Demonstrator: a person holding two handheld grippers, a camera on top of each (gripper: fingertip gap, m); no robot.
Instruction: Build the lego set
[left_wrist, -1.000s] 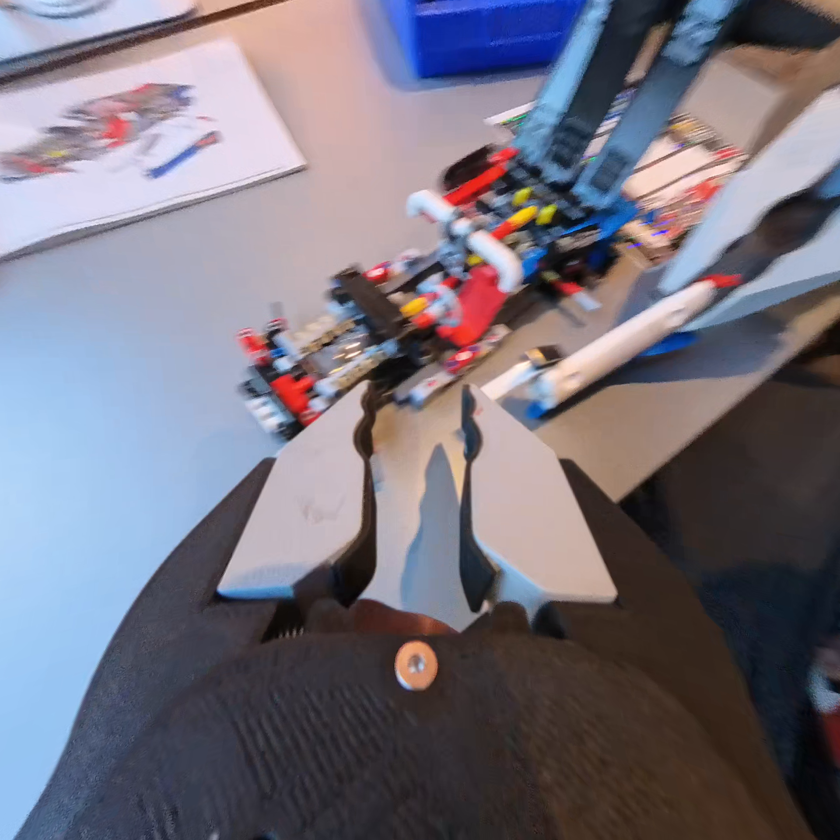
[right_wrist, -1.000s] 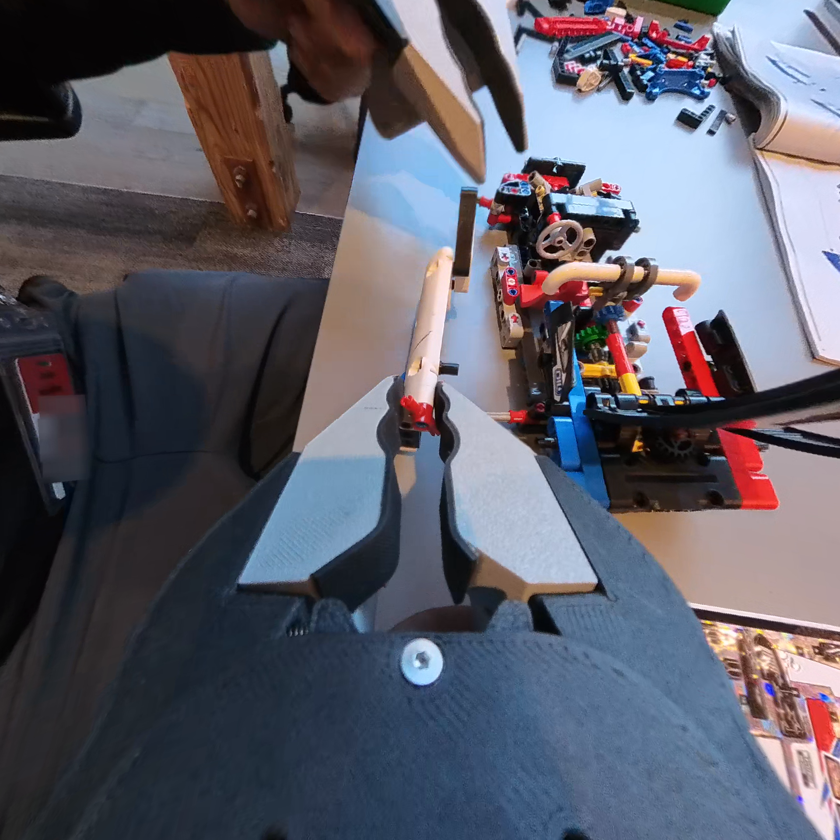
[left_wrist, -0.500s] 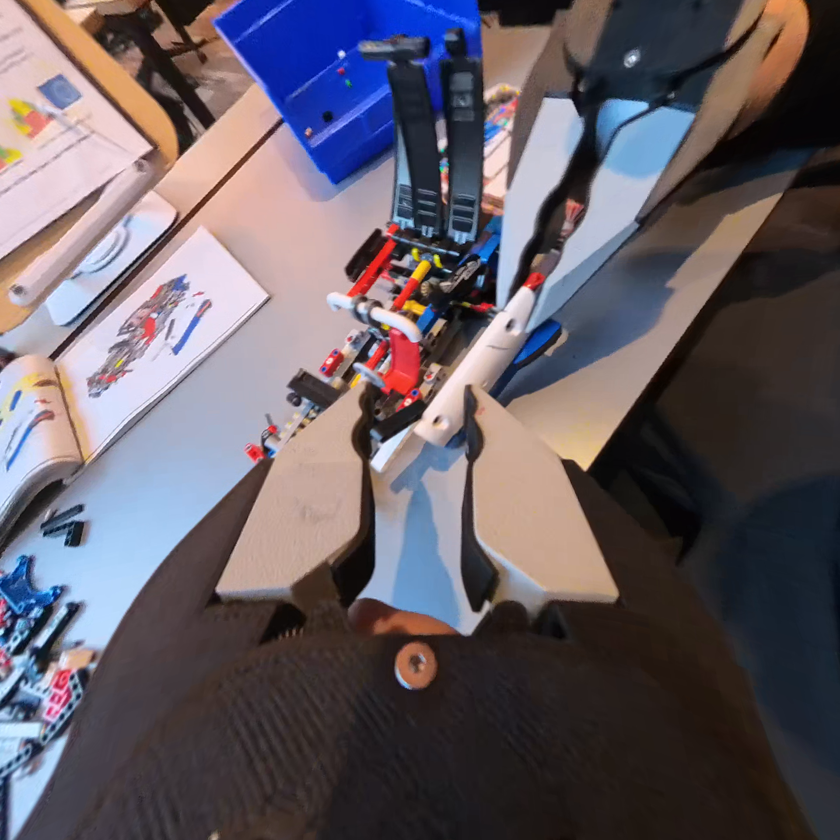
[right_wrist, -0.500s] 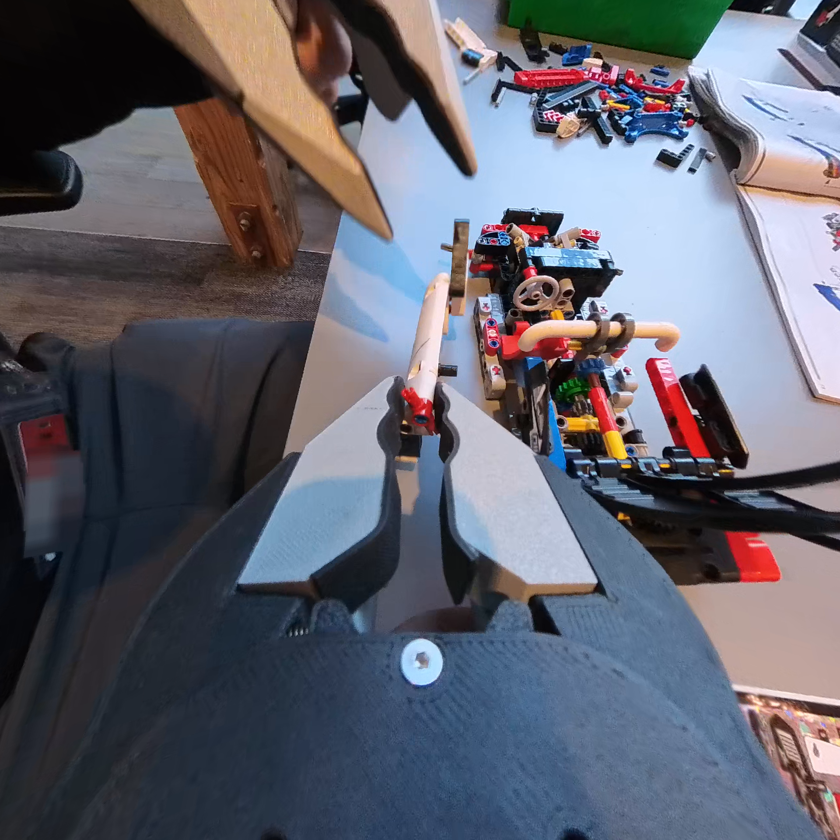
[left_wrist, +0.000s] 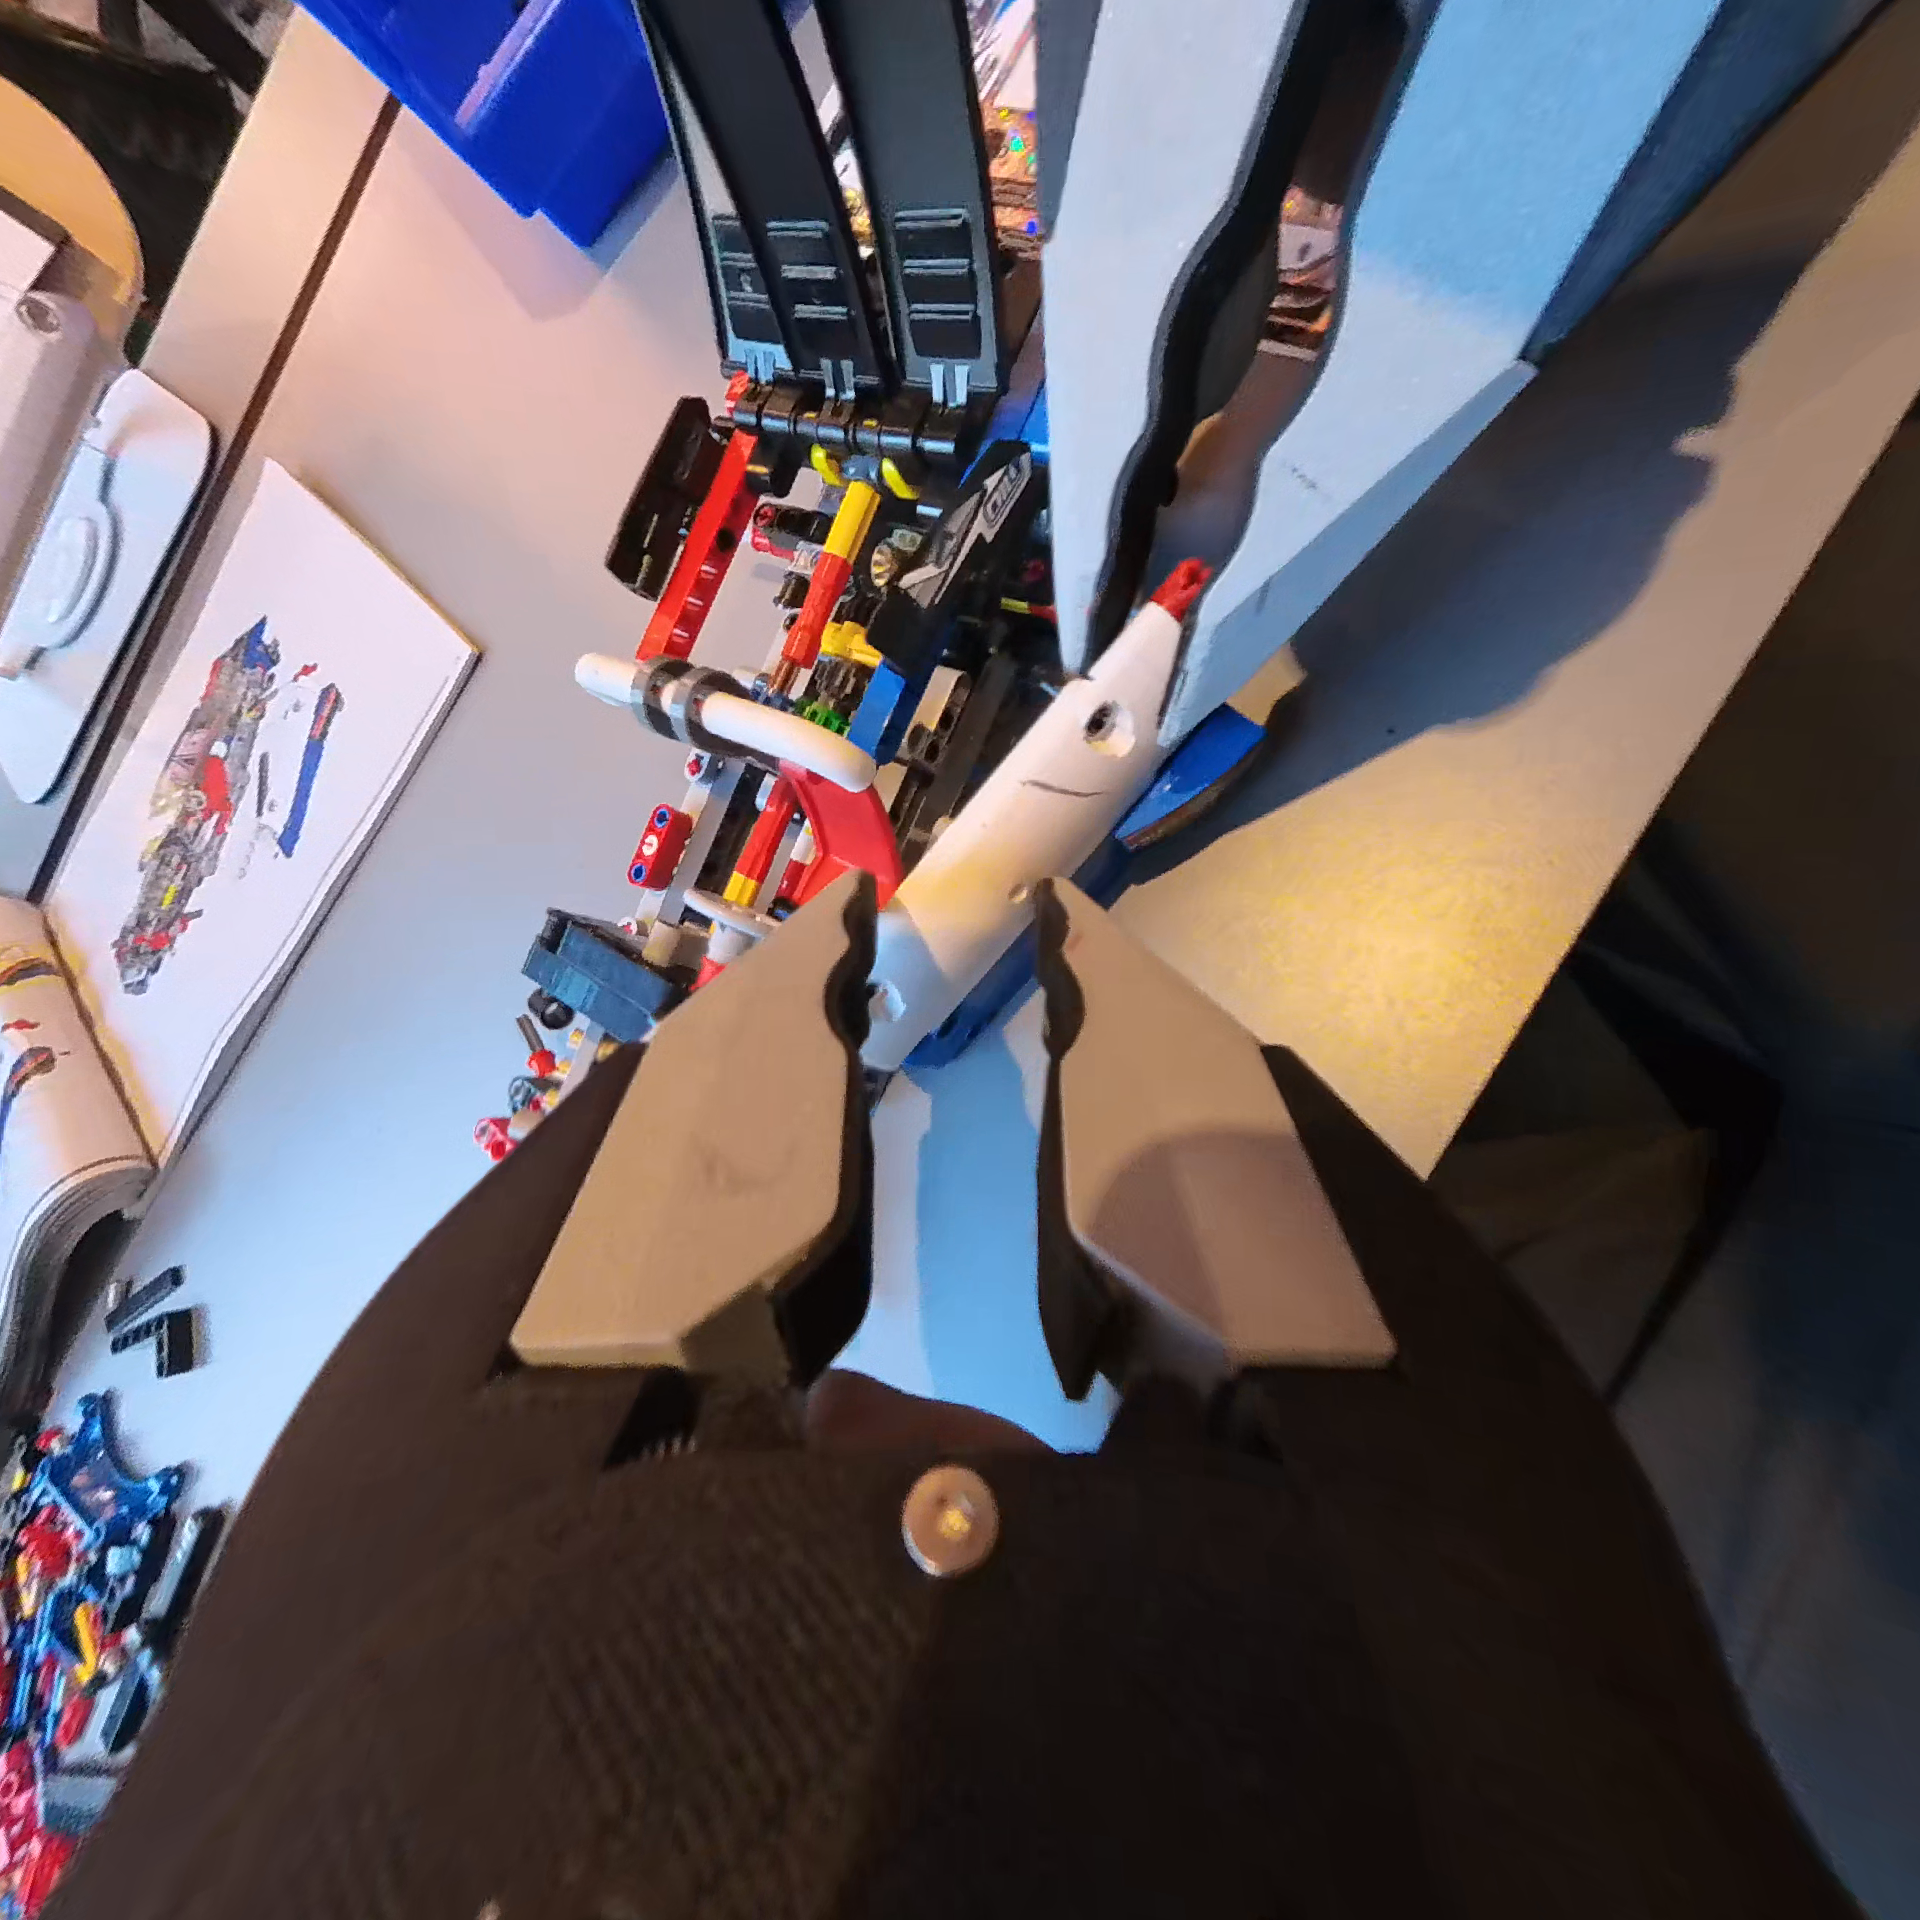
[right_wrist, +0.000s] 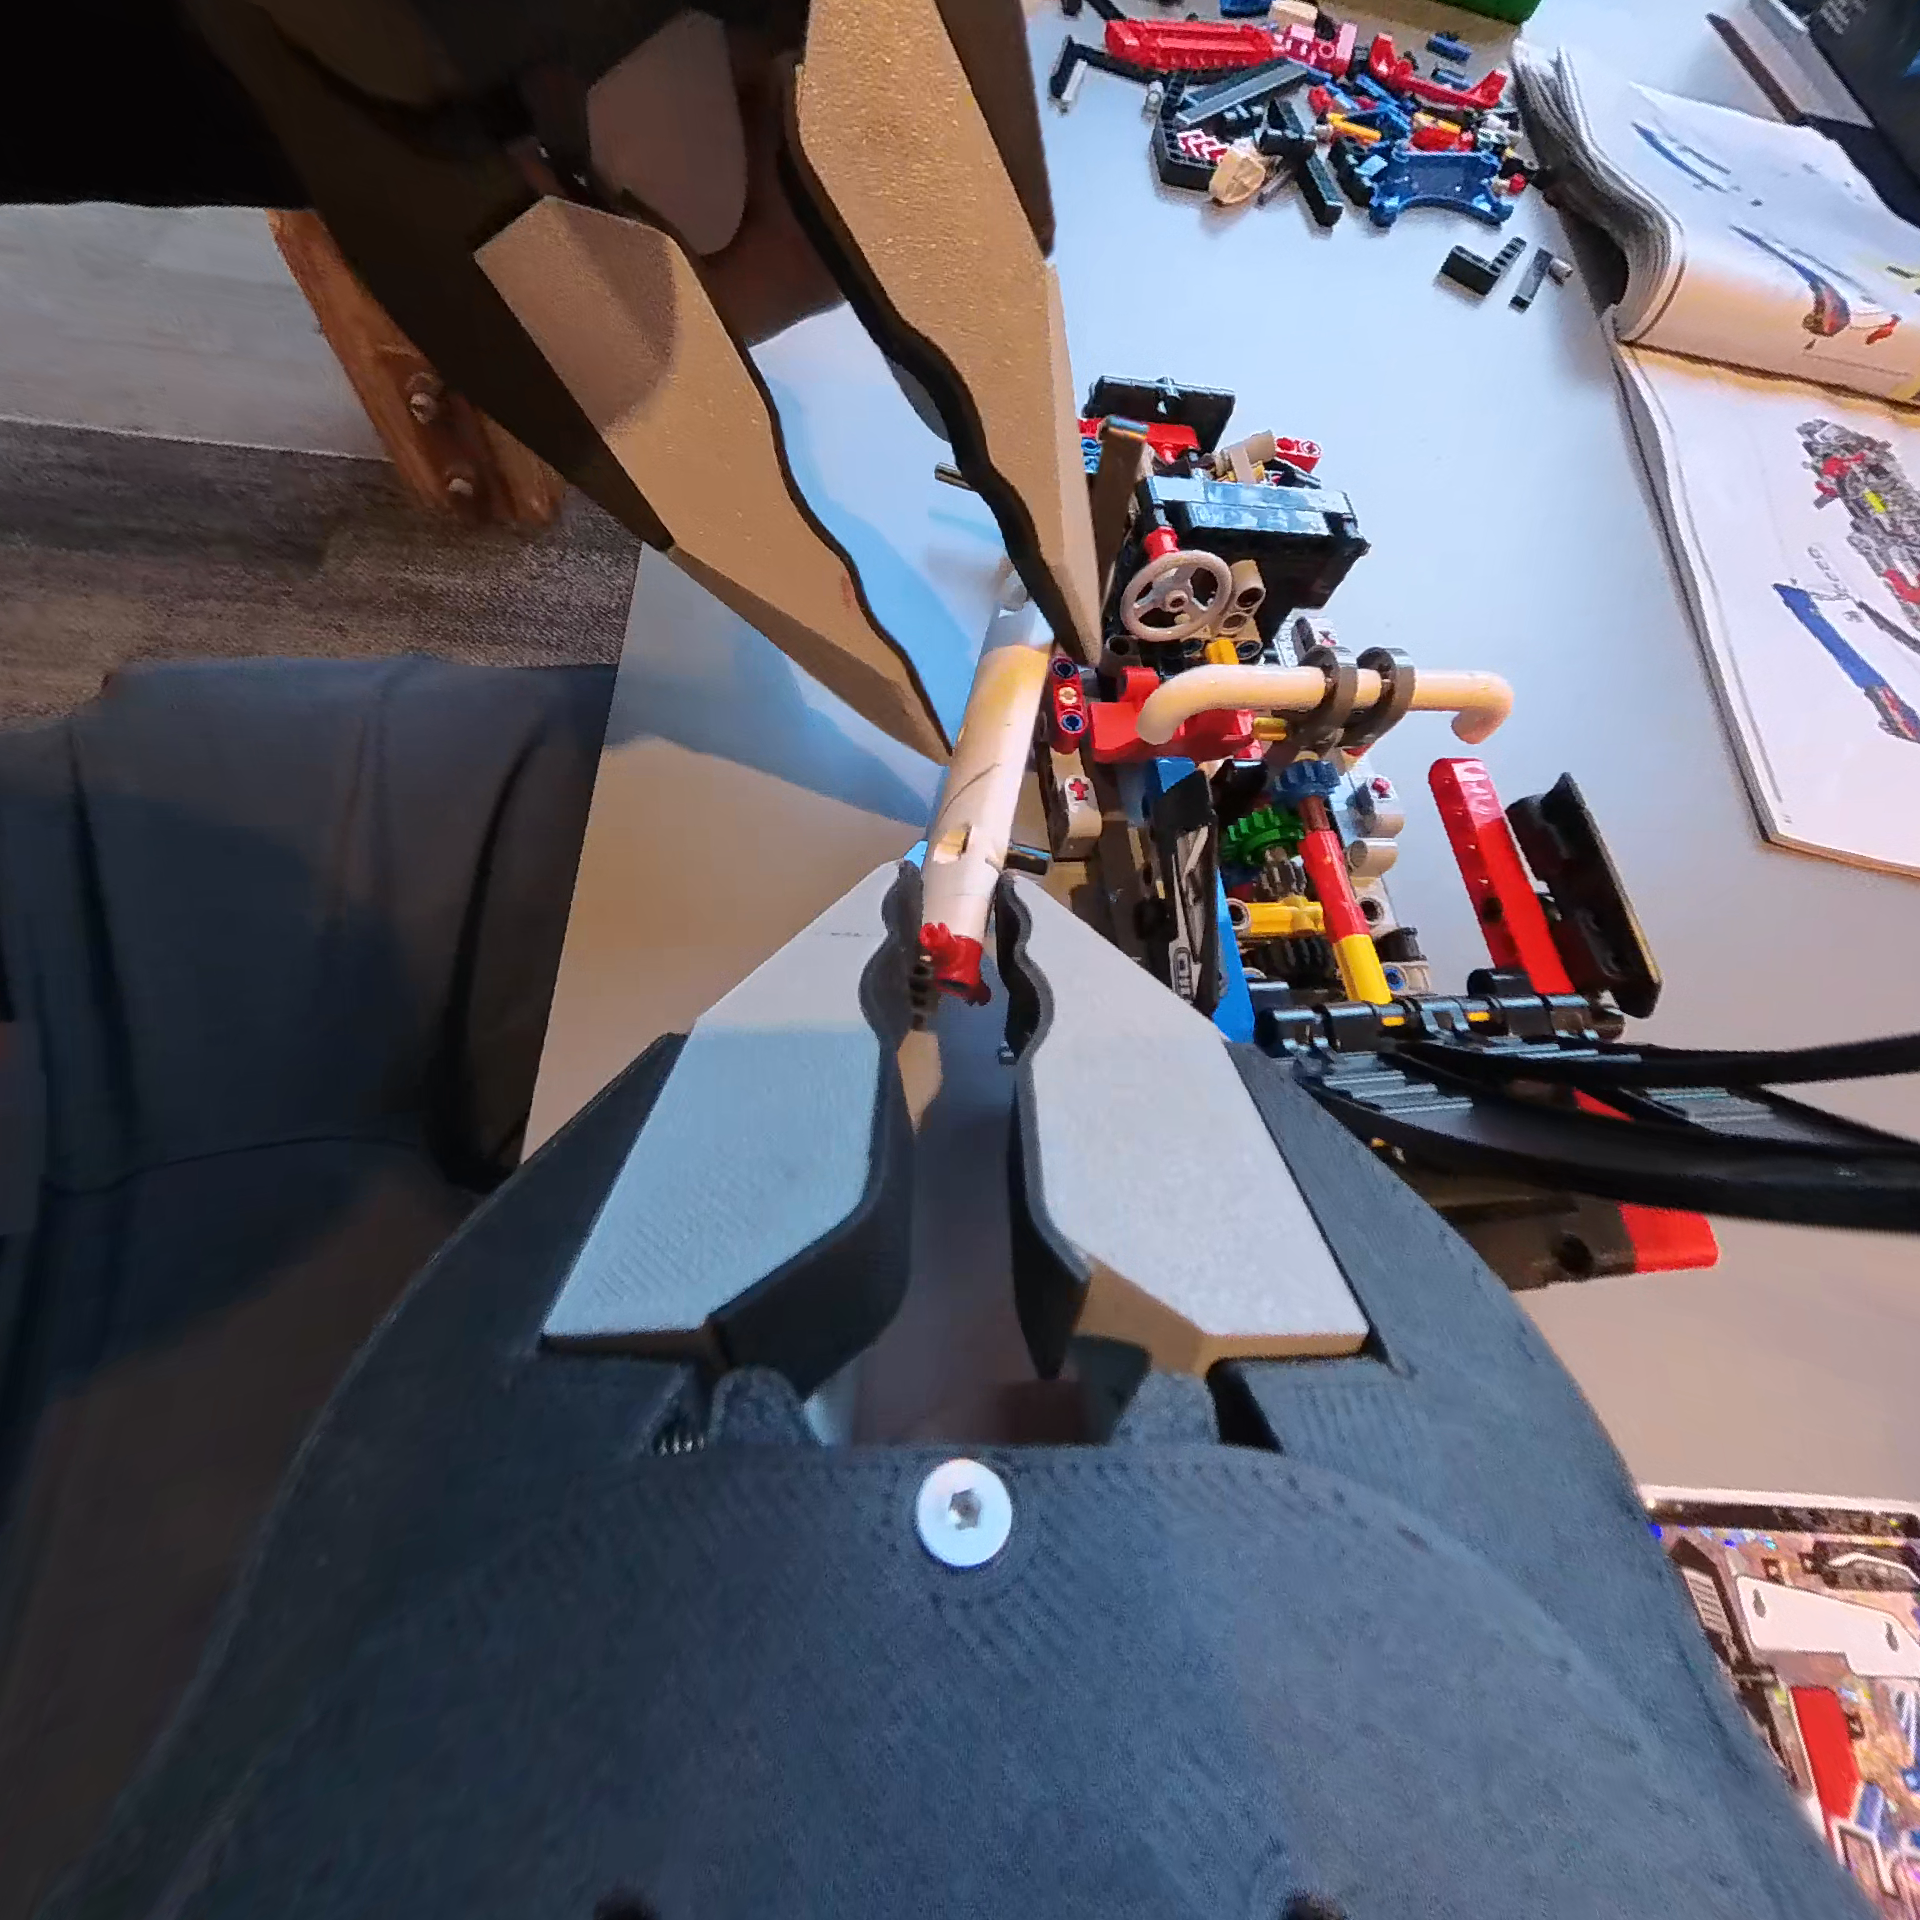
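White panel piece (left_wrist: 1049, 800) with red pin at tip, thin dark line across side. Lego vehicle frame (right_wrist: 1247, 790): red, blue, yellow, black beams, green gear, grey steering wheel, cream curved tube with grey rings. Black ribbed tracks (left_wrist: 831, 208). Left gripper (left_wrist: 945, 925): grey fingers, black wavy pads, black ridged body. Right gripper (right_wrist: 951, 935): same grey and black. Counter (right_wrist: 1351, 332) pale grey. Blue bin (left_wrist: 520, 94). Instruction booklet (left_wrist: 260, 727): white pages, multicolour diagram. Loose pieces (right_wrist: 1330, 125): red, blue, black.
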